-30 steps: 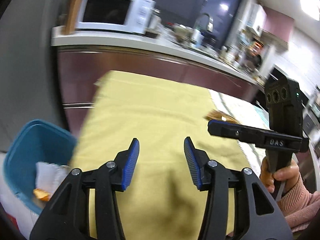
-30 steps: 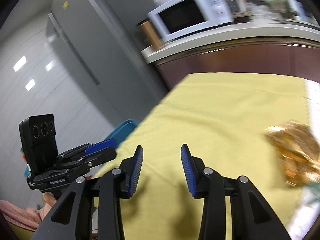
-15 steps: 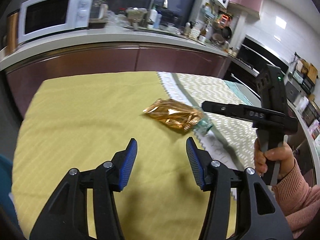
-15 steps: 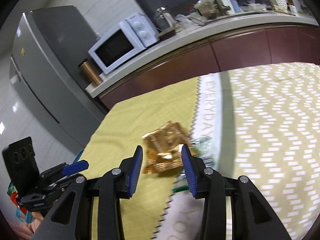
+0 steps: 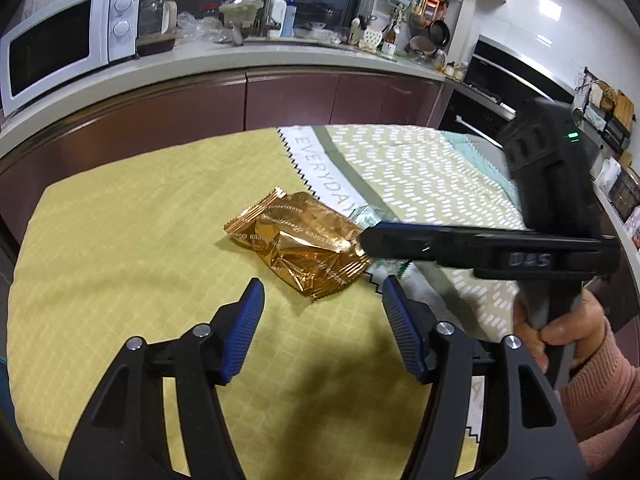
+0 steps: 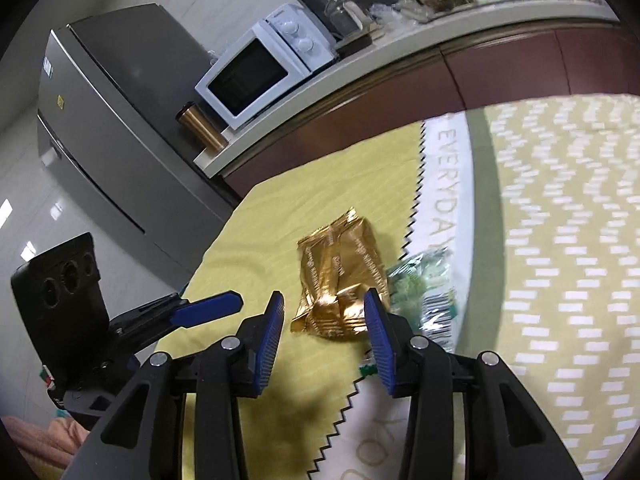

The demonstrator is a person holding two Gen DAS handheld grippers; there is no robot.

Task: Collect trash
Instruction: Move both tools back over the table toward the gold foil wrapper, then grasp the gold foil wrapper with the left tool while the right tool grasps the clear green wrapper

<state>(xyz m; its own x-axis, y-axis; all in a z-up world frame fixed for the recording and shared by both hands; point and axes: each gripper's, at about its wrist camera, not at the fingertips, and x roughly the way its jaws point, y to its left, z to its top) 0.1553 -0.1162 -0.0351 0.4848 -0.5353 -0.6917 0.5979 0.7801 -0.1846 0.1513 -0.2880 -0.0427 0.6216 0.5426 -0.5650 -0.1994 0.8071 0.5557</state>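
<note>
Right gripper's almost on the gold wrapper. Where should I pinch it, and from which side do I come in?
Take the gold wrapper across its crumpled near end, coming straight ahead and down with the right gripper, which is open and already straddles that end. The puffed, creased middle gives the pads something to bite; the flat crimped seams would probably slip. Stay left of the green wrapper tucked against its right edge.
</note>
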